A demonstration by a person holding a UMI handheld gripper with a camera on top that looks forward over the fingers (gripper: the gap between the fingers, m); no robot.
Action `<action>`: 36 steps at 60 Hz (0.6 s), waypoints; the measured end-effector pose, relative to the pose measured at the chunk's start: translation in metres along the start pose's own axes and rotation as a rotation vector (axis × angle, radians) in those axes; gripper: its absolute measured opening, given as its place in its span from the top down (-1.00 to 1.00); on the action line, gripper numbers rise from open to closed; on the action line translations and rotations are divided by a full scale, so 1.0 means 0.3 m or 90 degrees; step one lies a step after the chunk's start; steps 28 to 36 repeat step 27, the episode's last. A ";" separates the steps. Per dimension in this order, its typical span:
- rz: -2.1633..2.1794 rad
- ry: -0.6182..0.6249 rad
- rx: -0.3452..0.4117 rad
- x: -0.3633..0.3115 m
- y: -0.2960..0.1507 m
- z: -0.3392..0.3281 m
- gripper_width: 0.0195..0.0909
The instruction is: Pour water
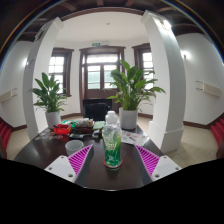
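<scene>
A clear plastic bottle with a green label (112, 143) stands upright on the dark round table (45, 150), resting on a small coaster. It stands between the two fingers of my gripper (112, 159), with a clear gap on each side. The left purple pad (80, 158) and the right purple pad (147, 160) are far apart, so the gripper is open. A white cup (73, 147) sits on the table just left of the bottle, beyond the left finger.
Red and green items (62, 129) lie at the table's far left, papers (133, 136) at its far right. Two potted plants (129, 90) (49, 97) stand beyond the table, between white pillars (166, 70), before a dark door (100, 75).
</scene>
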State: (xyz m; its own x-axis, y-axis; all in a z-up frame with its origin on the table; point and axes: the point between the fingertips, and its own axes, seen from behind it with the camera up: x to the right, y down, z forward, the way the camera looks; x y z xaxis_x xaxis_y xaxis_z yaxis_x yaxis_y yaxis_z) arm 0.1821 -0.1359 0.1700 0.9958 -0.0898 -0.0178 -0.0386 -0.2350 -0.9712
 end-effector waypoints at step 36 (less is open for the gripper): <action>-0.030 0.026 0.031 -0.055 -0.117 -0.126 -0.73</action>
